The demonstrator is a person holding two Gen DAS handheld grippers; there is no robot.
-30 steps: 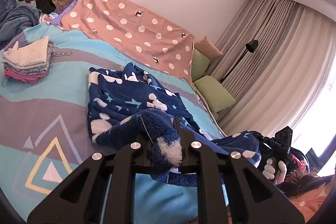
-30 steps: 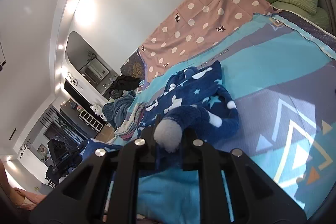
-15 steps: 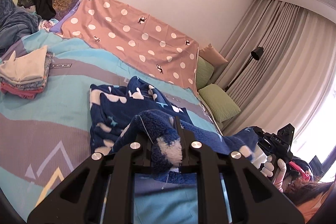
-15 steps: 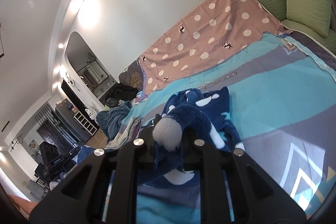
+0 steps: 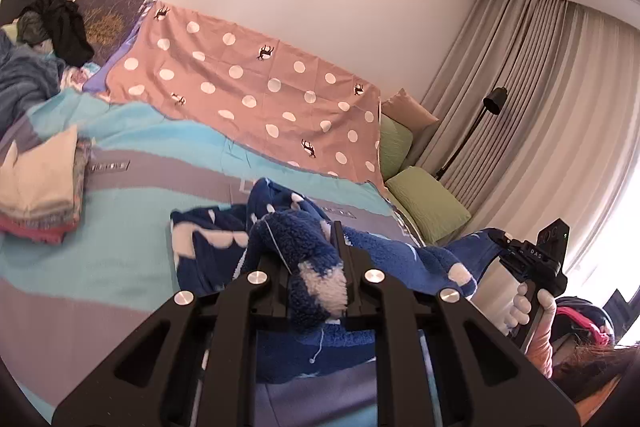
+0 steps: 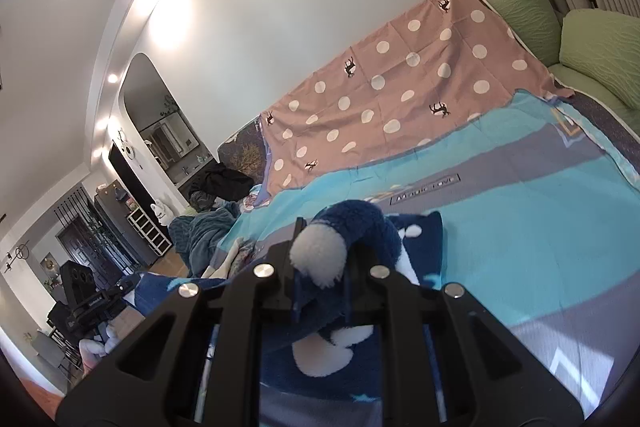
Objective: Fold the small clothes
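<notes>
A navy fleece garment with white and light blue shapes [image 5: 208, 251] hangs between my two grippers above the bed. My left gripper [image 5: 308, 267] is shut on one bunched fleece edge. My right gripper [image 6: 320, 263] is shut on another edge, where a white patch [image 6: 320, 259] bulges between the fingers. In the left wrist view the right gripper [image 5: 536, 259] shows at the right, held by a hand, with the fleece stretched toward it. The garment's lower part still trails on the bedspread [image 6: 420, 231].
The bed has a turquoise and grey bedspread [image 5: 120, 259] and a pink dotted sheet [image 5: 256, 95] at the head. A stack of folded clothes [image 5: 40, 187] lies at the left. Green pillows [image 5: 428, 203], a floor lamp [image 5: 492, 103] and curtains are at the right.
Both grippers have risen and pulled back with the fleece garment. More of it is lifted off the bedspread and it is stretched between them.
</notes>
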